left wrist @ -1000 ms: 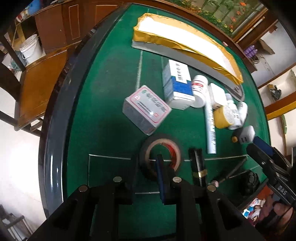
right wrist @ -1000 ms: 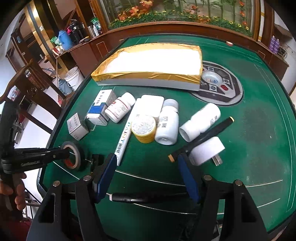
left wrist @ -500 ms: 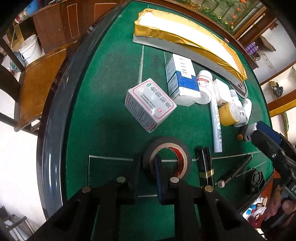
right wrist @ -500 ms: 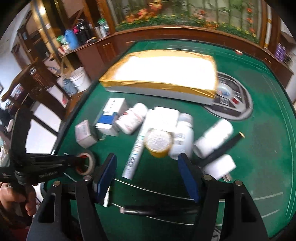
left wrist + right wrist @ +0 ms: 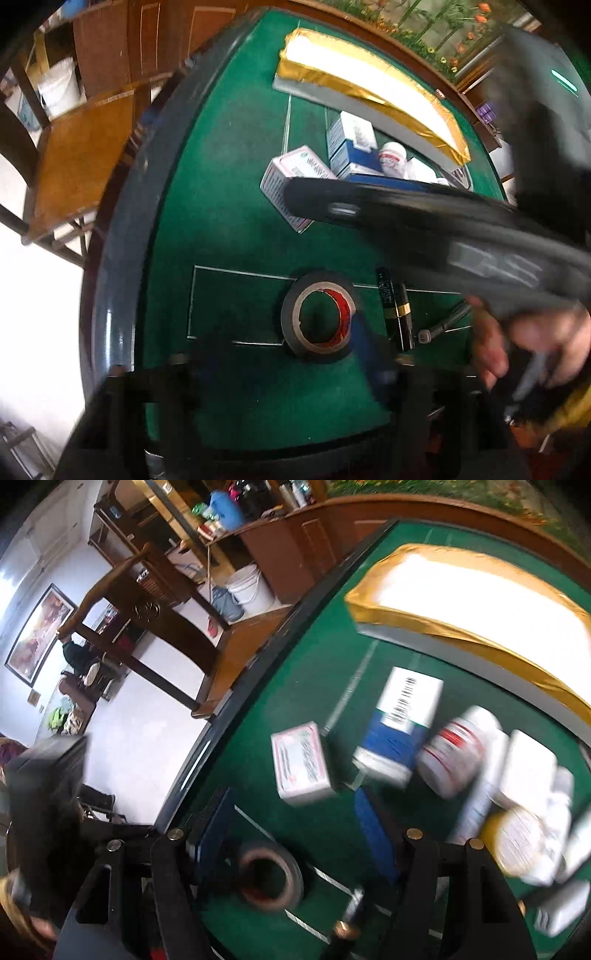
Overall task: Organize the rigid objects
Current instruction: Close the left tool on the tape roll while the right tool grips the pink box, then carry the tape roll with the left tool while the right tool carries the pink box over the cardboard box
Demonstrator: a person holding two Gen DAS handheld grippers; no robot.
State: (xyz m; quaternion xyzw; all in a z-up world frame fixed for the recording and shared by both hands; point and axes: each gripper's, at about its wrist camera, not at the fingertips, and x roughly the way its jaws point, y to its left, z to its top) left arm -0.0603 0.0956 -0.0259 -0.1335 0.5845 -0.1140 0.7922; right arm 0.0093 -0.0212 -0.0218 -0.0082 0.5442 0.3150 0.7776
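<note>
A black tape roll [image 5: 317,317] with a red core lies flat on the green table [image 5: 229,221]. My left gripper [image 5: 291,354] hangs just behind it; its jaws are opening and the blurred fingers no longer press the roll. A hand carries my right gripper [image 5: 317,188] across the left wrist view, partly covering a pink-and-white box [image 5: 291,170]. In the right wrist view the right gripper [image 5: 295,834] stands open and empty over the table, between the pink-and-white box [image 5: 301,764] and the tape roll [image 5: 271,878].
A blue-and-white box [image 5: 399,731], a red-labelled bottle [image 5: 454,753], a white tube [image 5: 480,801] and a gold-lidded jar [image 5: 517,842] crowd the right. A gold-wrapped box [image 5: 472,602] lies behind. A black gold-banded tube [image 5: 395,310] lies beside the tape. A wooden chair [image 5: 74,166] stands off the table's left edge.
My left gripper, shut on the tape roll's wall before, has opened and let it go. The right gripper has swung left across the table and rolled, now over the pink-and-white box.
</note>
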